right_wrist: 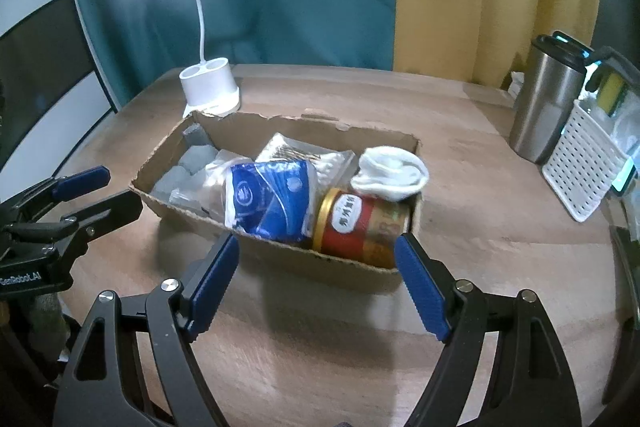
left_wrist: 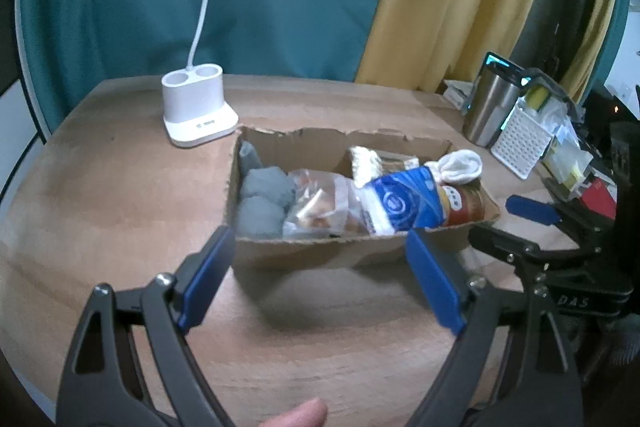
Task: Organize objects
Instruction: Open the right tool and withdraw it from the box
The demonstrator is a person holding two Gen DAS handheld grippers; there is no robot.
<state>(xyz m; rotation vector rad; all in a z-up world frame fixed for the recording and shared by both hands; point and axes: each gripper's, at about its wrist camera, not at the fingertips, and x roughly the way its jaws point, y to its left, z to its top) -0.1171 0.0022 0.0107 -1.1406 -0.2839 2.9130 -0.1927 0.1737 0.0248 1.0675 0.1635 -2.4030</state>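
Note:
An open cardboard box (left_wrist: 320,251) (right_wrist: 280,255) stands on the wooden table. In it lie grey rolled socks (left_wrist: 264,203) (right_wrist: 192,163), a clear snack bag (left_wrist: 320,203), a blue tissue pack (left_wrist: 400,207) (right_wrist: 272,203), a red and gold can (left_wrist: 464,203) (right_wrist: 360,227) and a white rolled sock (left_wrist: 460,167) (right_wrist: 392,171). My left gripper (left_wrist: 320,279) is open and empty just before the box's near wall. My right gripper (right_wrist: 316,279) is open and empty, close to the box's near right corner. Each gripper shows in the other's view: right (left_wrist: 520,223), left (right_wrist: 92,195).
A white desk lamp (left_wrist: 198,115) (right_wrist: 210,87) stands behind the box at the left. A steel tumbler (left_wrist: 492,103) (right_wrist: 548,103) and a white perforated basket (left_wrist: 524,143) (right_wrist: 588,171) with clutter stand at the right. Teal and yellow curtains hang behind the table.

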